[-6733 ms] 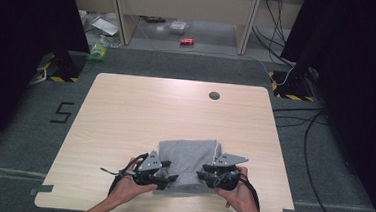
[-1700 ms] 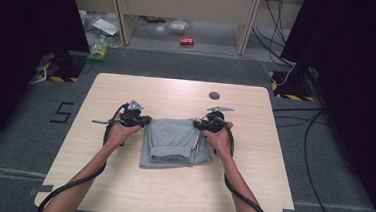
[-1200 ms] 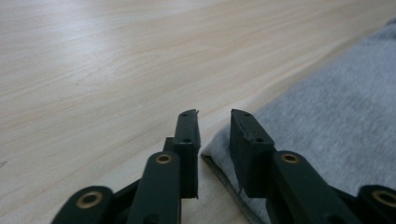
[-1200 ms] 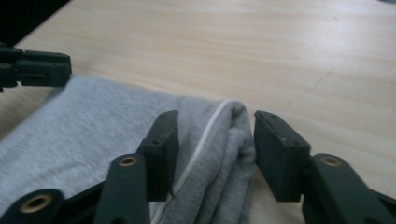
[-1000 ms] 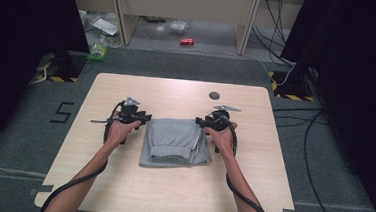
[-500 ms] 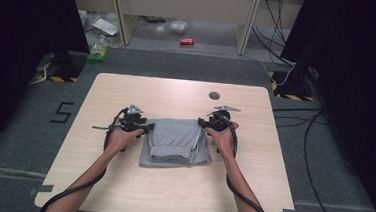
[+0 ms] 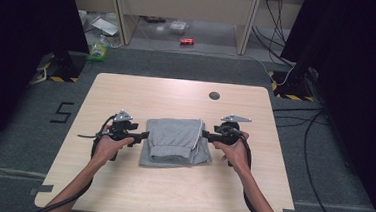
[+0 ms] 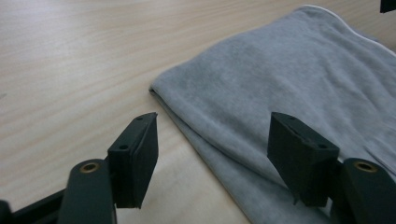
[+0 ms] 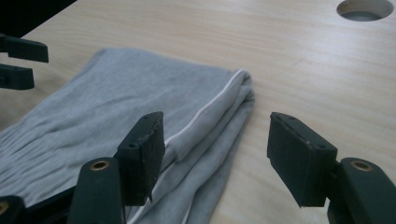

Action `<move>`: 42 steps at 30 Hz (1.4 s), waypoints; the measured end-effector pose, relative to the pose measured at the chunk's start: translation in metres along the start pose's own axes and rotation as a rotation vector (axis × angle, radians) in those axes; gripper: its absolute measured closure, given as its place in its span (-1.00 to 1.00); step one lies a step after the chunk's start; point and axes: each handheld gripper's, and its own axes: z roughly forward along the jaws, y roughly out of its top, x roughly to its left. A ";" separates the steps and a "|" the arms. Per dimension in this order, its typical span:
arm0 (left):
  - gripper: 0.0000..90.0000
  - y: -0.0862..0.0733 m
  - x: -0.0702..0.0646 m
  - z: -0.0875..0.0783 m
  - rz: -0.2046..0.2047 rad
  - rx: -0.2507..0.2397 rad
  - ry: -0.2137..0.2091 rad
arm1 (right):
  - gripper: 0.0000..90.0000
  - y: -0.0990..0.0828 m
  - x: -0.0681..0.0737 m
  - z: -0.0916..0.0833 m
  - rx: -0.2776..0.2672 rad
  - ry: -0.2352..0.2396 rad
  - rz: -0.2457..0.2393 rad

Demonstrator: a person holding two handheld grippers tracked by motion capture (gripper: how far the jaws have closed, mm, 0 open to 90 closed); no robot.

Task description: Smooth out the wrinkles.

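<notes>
A folded grey garment with a white trim line lies flat at the middle of the wooden table. My left gripper sits at the garment's left edge, open, its jaws astride the folded edge of the grey cloth with nothing pinched. My right gripper sits at the garment's right edge, also open, and the white-trimmed fold lies between its jaws, untouched. The left gripper's jaw tips show across the cloth in the right gripper view.
A round cable hole is in the table behind the right gripper. Bare wood stretches in front of the garment to the near edge. Cables and clutter lie on the floor beyond the table.
Both grippers carried the near part of the garment away from me and folded it over. They have since let go and drawn slightly back toward me beside the folded cloth.
</notes>
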 end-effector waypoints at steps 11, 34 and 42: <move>-0.52 -0.022 -0.015 -0.032 -0.009 -0.019 -0.017 | -0.23 -0.030 0.010 -0.030 0.022 0.022 -0.039; -0.58 -0.083 -0.035 -0.067 0.045 0.034 -0.025 | -0.40 -0.081 0.032 -0.058 0.128 -0.026 -0.130; -0.58 -0.092 -0.045 -0.078 0.111 0.047 0.003 | -0.45 -0.096 0.040 -0.067 0.161 -0.051 -0.159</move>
